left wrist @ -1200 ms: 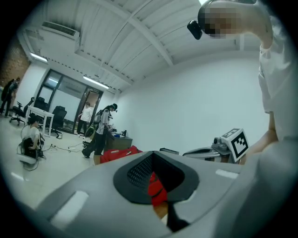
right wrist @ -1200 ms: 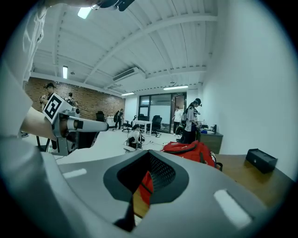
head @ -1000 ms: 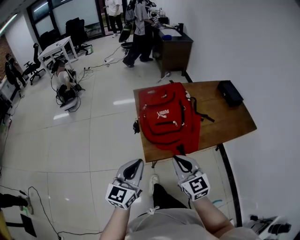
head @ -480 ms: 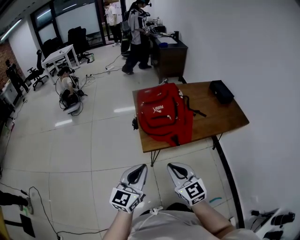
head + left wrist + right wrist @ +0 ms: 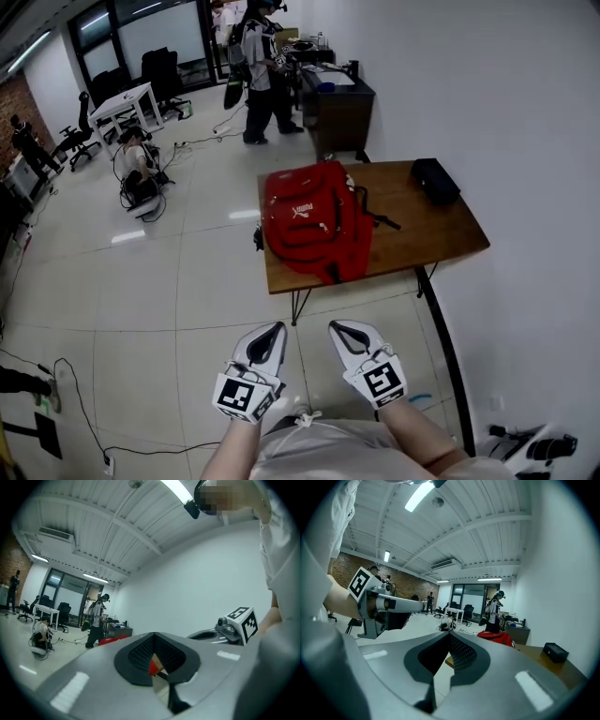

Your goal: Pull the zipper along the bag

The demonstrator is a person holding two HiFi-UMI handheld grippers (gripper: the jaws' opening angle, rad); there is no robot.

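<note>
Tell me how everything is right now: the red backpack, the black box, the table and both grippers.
red backpack: lying flat on the table; open or closed, cannot tell.
black box: lying on the table, apart from the backpack.
table: standing, carrying the backpack and the box.
left gripper: shut, empty, short of the table.
right gripper: shut, empty, short of the table.
</note>
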